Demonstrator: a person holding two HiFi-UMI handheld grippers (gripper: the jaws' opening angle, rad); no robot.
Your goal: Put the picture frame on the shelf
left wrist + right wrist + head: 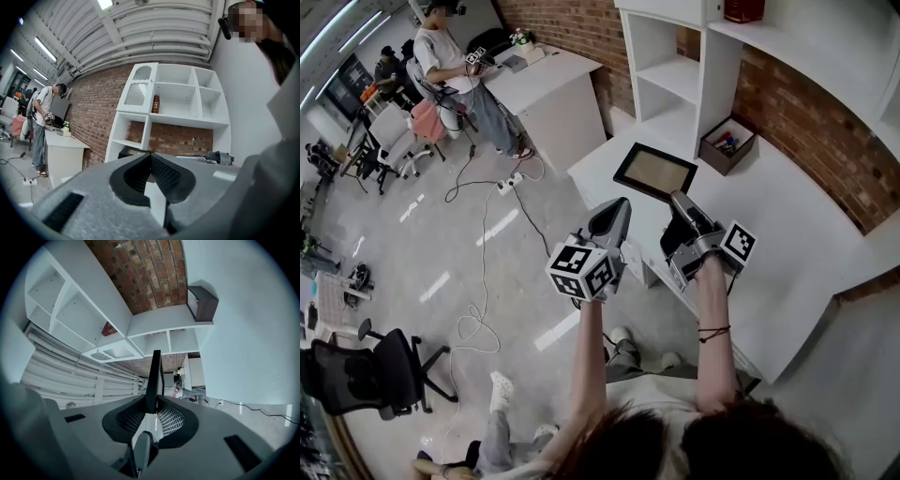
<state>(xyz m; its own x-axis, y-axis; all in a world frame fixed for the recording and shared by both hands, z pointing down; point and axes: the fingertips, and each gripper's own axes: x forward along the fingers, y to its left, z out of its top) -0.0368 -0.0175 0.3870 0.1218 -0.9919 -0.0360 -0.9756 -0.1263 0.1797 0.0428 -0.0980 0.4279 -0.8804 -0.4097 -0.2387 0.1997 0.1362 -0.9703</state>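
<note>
The picture frame (pixel 654 172), black-edged with a tan middle, hangs tilted above the white table (pixel 787 234) in the head view. My right gripper (pixel 676 198) is shut on its near edge. Along that gripper's own jaws the picture frame (pixel 154 373) shows edge-on, a dark slab clamped between the pads. My left gripper (pixel 619 206) hovers left of the frame, off the table's corner, shut on nothing; its jaws (pixel 151 158) meet. The white shelf unit (pixel 675 75) stands against the brick wall beyond the frame, its cubbies mostly bare in the left gripper view (pixel 176 101).
A brown open box (pixel 727 143) with small items sits on the table by the shelf. A red thing (pixel 742 9) stands on the upper shelf and a bottle (pixel 155 104) in one cubby. A person (pixel 450 56) stands at a far desk; cables (pixel 478 319) cross the floor.
</note>
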